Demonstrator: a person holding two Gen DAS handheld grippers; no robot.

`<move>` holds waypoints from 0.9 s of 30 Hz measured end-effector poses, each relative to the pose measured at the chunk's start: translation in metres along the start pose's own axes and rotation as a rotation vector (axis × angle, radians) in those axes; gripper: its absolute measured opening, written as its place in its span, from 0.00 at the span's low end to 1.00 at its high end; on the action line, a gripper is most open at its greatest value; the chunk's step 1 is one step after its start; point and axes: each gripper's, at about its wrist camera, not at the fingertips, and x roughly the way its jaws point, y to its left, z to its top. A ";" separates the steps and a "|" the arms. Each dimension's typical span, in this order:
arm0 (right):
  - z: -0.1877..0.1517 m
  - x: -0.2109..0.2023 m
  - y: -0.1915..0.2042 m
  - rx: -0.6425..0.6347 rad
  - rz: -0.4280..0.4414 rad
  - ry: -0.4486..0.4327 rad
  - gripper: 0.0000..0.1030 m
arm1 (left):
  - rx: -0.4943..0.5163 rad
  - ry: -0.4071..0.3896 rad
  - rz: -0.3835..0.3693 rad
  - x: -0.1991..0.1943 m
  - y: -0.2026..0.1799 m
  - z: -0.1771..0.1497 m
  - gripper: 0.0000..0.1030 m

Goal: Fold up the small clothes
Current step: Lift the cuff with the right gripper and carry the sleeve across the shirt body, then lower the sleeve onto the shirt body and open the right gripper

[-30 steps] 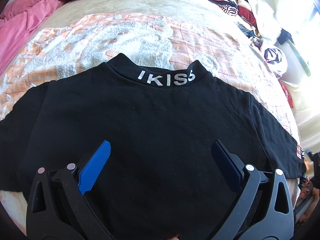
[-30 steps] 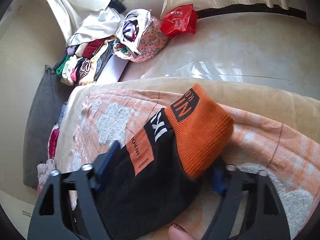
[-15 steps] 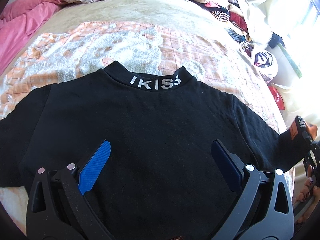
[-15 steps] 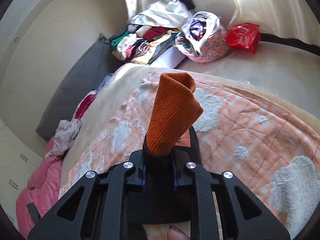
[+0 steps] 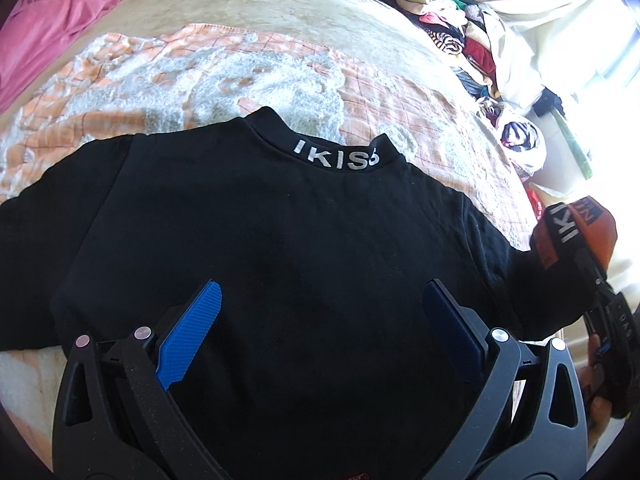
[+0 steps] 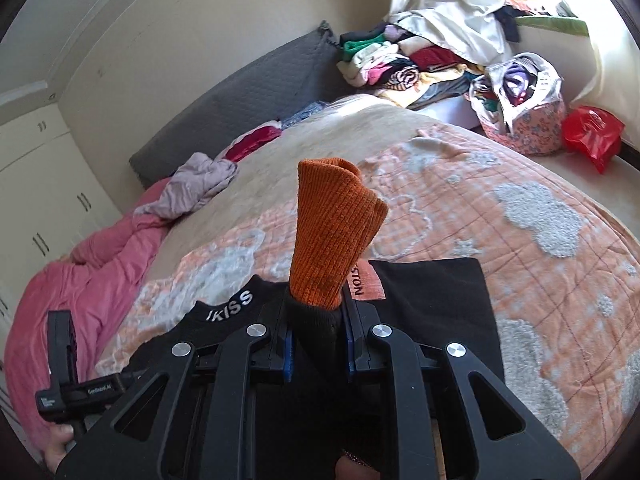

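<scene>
A small black sweatshirt (image 5: 280, 240) with white "IKISS" lettering on its collar lies back up on the bed. My left gripper (image 5: 320, 304) is open and hovers over its lower back, touching nothing. My right gripper (image 6: 318, 344) is shut on the right sleeve, just below its orange ribbed cuff (image 6: 332, 240), and holds the cuff up off the bed. In the left wrist view the lifted cuff (image 5: 576, 232) shows at the right edge. The sweatshirt (image 6: 436, 300) also shows in the right wrist view.
The bed carries an orange and white quilt (image 5: 200, 80). A pink duvet (image 5: 52, 32) lies at the far left. A pile of clothes (image 6: 404, 64), a floral bag (image 6: 524, 120) and a red bag (image 6: 592, 136) sit beyond the bed's far right.
My right gripper has closed on the sleeve, lifted the orange cuff and swung it inward toward the shirt's body. My left gripper stays open over the shirt's back.
</scene>
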 end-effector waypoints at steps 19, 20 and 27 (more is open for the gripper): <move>-0.041 0.049 0.055 -0.121 0.106 0.222 0.46 | -0.042 0.008 -0.228 0.005 0.002 -0.011 0.87; -0.039 0.046 0.054 -0.122 0.099 0.214 0.46 | -0.044 0.017 -0.239 0.008 0.001 -0.013 0.81; -0.023 0.033 0.024 -0.037 0.046 0.175 0.47 | -0.067 0.123 -0.349 0.036 -0.017 -0.030 0.52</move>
